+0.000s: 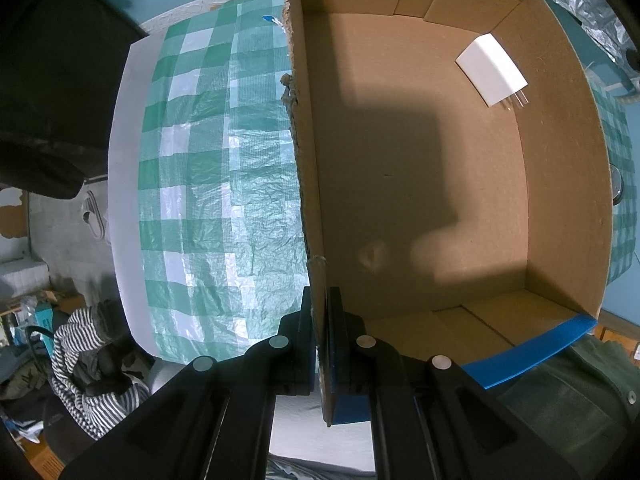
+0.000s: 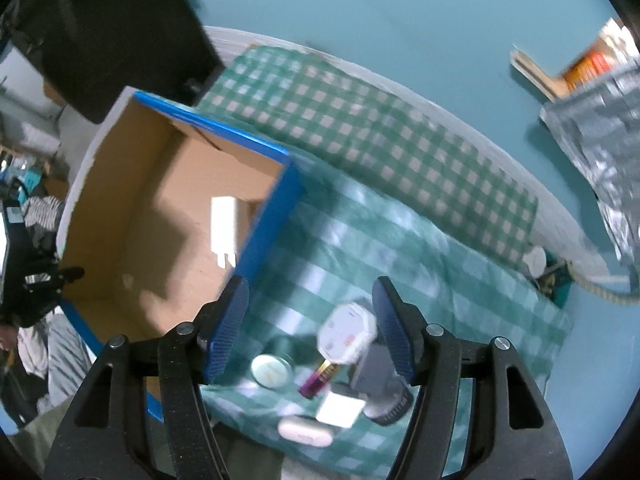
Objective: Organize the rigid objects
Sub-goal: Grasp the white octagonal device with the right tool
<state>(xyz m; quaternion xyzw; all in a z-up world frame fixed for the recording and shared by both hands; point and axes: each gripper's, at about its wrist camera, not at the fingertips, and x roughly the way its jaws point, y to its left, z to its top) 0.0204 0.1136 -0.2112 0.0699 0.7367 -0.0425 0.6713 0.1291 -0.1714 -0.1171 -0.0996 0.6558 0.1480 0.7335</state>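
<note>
While the left gripper (image 1: 322, 344) clamped the cardboard box (image 1: 420, 184) wall, the right gripper (image 2: 310, 320) hung approx. half open, empty, w/ a white charger (image 1: 491, 70) inside the box.

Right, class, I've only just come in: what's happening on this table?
A person with a gripper in each hand is sorting small items into a cardboard box. The left gripper is shut on the box's wall. The right gripper hangs open and empty above the checked cloth. One white charger lies in the box. A battery, a round tin and other small items wait on the cloth.
</note>
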